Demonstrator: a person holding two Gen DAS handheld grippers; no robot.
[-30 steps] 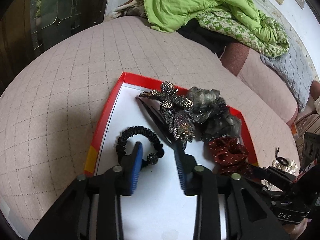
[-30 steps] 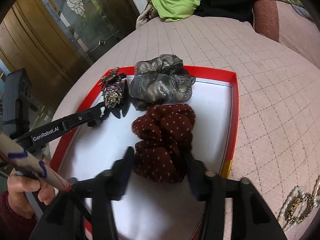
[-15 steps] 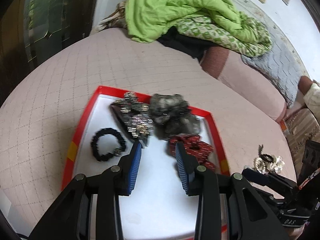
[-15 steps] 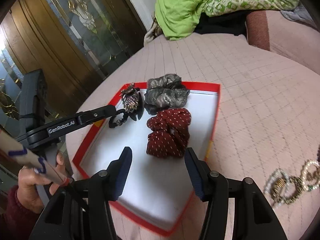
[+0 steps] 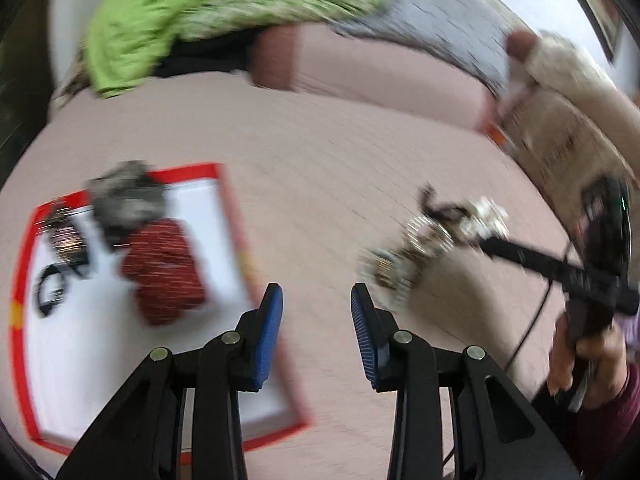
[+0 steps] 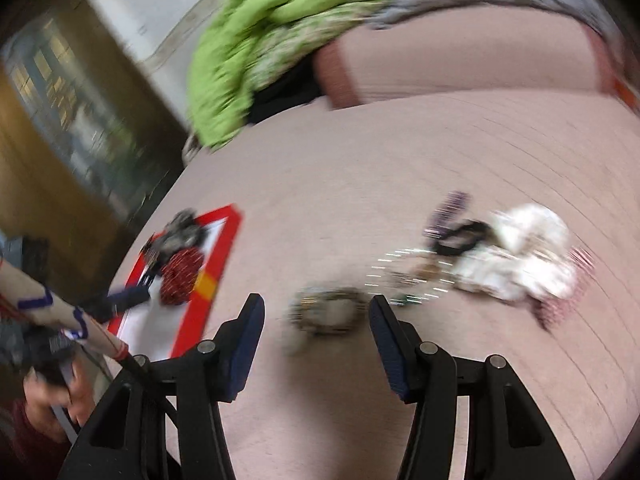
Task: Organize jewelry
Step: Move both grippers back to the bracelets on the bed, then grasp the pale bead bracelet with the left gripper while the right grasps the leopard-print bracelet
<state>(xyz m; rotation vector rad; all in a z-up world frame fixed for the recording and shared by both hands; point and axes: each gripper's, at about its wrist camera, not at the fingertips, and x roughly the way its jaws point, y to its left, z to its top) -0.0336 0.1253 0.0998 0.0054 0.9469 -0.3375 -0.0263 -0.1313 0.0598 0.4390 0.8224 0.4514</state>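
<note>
Both grippers have swung off the red tray [image 5: 230, 216] toward the loose jewelry pile [image 6: 404, 276]; left gripper [image 5: 316, 312] and right gripper [image 6: 316, 320] released, empty. Blurry, probably next pickup.

A red rim and a white floor are shown on the tray [image 5: 230, 216], with a yellow patch on the rim. A dark red scrunchie [image 5: 164, 270] dotted with white, a grey scrunchie [image 5: 124, 198] and a black hair tie [image 5: 48, 290] are seen in it. The quilted bedcover [image 5: 328, 184] is pale pink. A lime green blanket [image 6: 256, 52] is seen behind. The fingers [image 5: 270, 332] are padded in blue on black. A white fluffy piece [image 6: 528, 252] is blurred among pearly jewelry [image 6: 404, 276].
</note>
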